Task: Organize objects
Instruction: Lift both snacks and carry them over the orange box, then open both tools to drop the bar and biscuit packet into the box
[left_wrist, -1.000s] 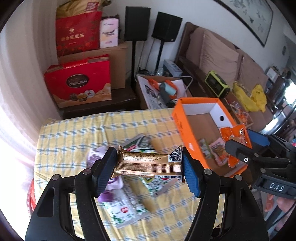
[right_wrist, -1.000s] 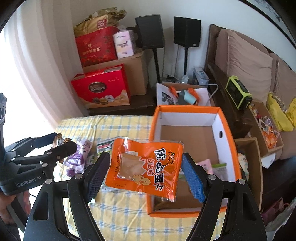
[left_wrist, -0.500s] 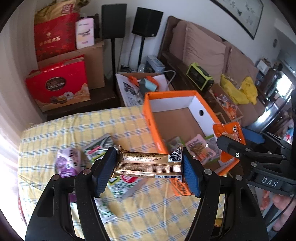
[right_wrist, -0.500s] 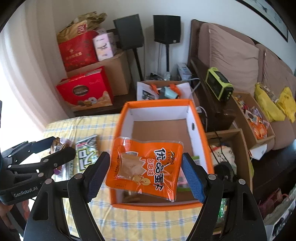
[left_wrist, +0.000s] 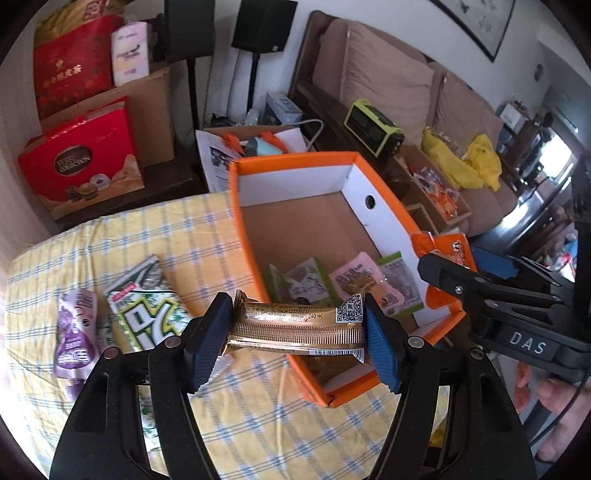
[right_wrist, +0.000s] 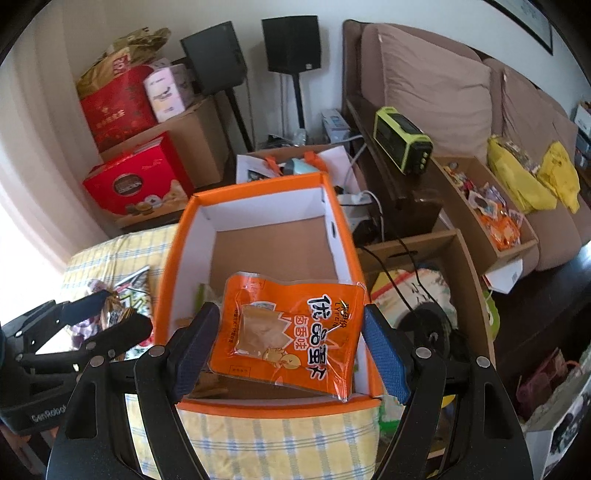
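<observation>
My left gripper (left_wrist: 297, 330) is shut on a gold snack bar (left_wrist: 295, 328), held over the near left wall of the orange box (left_wrist: 291, 162). My right gripper (right_wrist: 290, 341) is shut on an orange snack packet (right_wrist: 291, 328), held over the near end of the same orange box (right_wrist: 258, 188). Several snack packets (left_wrist: 354, 280) lie on the box floor. The right gripper also shows in the left wrist view (left_wrist: 454, 266), at the box's right wall. The left gripper shows in the right wrist view (right_wrist: 110, 317), left of the box.
On the yellow checked tablecloth (left_wrist: 177, 229) lie a green-and-white packet (left_wrist: 144, 306) and a purple packet (left_wrist: 74, 332). Red gift boxes (left_wrist: 81, 158), speakers, a sofa (right_wrist: 436, 85) and open cartons (right_wrist: 487, 206) stand beyond the table.
Both grippers have moved to the right with their loads, from over the tablecloth toward and over the orange box. Both grips are unchanged.
</observation>
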